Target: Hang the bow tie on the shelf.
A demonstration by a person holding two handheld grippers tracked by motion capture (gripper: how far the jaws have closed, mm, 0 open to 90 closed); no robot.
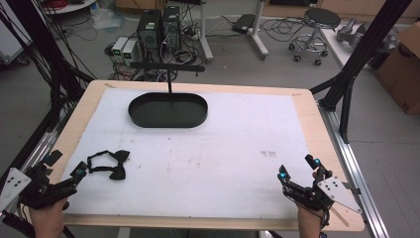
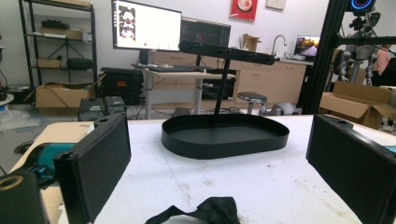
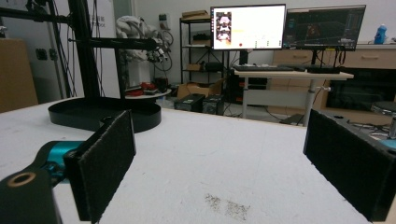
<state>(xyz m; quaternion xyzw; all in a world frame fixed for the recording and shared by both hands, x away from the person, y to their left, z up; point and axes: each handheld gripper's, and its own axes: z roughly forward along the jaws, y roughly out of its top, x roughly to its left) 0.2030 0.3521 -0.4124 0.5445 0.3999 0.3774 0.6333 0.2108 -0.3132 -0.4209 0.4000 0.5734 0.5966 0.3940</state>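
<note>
I am holding the left gripper [image 1: 66, 166] at the near left corner of the table [image 1: 307, 96], its jaws spread wide and grasping nothing. The black bow tie [image 1: 110, 163] is lying flat on the white mat [image 1: 208, 153] just beside the jaw tips, on their right; I cannot tell from the high view whether one tip is touching its strap. In the left gripper view the bow tie [image 2: 205, 211] is showing at the bottom edge, low between the two black pads [image 2: 100, 158] but clear of both of them.

I am keeping the right gripper [image 1: 297, 168] at the near right of the table, also released, with bare mat between its pads [image 3: 105, 163]. It is sitting well apart from the bow tie. A small dark stain [image 3: 226, 205] is marking the mat just ahead of it.

The black oval tray [image 1: 168, 121] is resting at the far side of the mat, left of centre, with a thin post rising from it to a horizontal crossbar [image 1: 167, 67]. The tray is standing well apart from both grippers and from the bow tie.
</note>
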